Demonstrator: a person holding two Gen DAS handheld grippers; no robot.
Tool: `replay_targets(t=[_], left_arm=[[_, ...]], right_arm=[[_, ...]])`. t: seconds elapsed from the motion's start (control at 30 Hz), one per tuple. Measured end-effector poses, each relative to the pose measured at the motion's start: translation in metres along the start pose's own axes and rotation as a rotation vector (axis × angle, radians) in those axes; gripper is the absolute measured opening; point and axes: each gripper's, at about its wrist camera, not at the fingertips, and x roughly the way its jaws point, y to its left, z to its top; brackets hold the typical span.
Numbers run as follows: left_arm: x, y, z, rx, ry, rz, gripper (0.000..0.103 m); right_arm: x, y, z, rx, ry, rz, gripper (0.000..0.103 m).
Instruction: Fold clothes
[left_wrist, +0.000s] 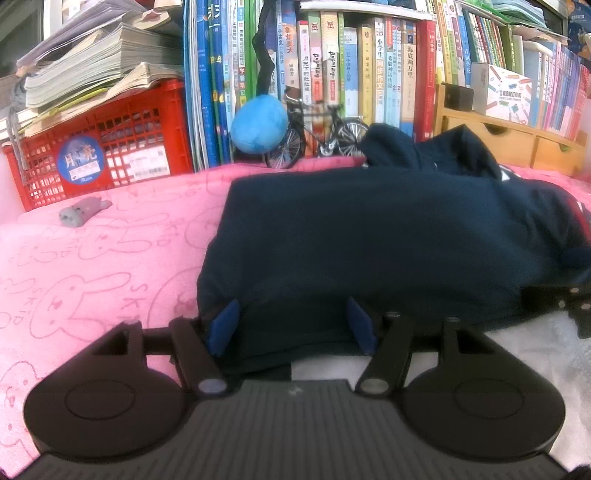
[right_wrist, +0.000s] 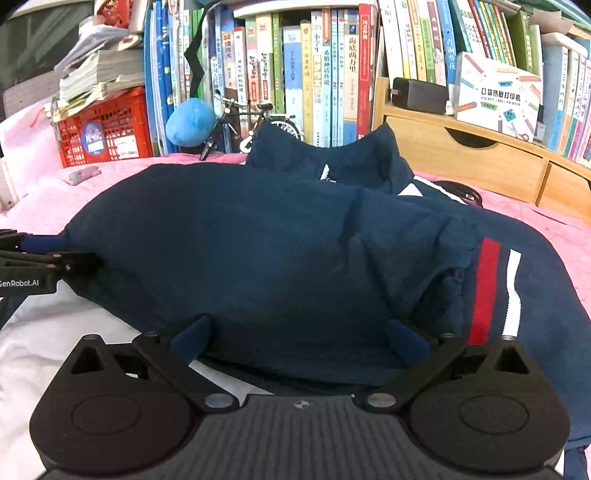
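Two grippers: both sit at the near hem of the dark navy zip-up jacket with red and white stripes (right_wrist: 280, 251).
Jacket: lies part-folded on the pink rabbit-print towel (left_wrist: 92, 258), long axis running left to right.
Left gripper (left_wrist: 291, 325): jaws part-open, straddling the hem, no clamp visible.
Right gripper (right_wrist: 299, 339): jaws wide apart, cloth between, nothing pinched.
Nearer hand: about even, one per end.
Room: crowded bookshelf (left_wrist: 369, 74) and red plastic crate (left_wrist: 110, 147) behind.

Navy jacket (right_wrist: 258, 251), red-white stripes (right_wrist: 496, 291)
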Motion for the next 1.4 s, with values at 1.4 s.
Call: replay_targets(t=[1.4], left_arm=[[-0.011, 0.018, -0.014, 0.116, -0.034, 0.193, 0.078]], right_arm=[[0.001, 0.002, 0.000, 0.004, -0.003, -0.004, 0.103]])
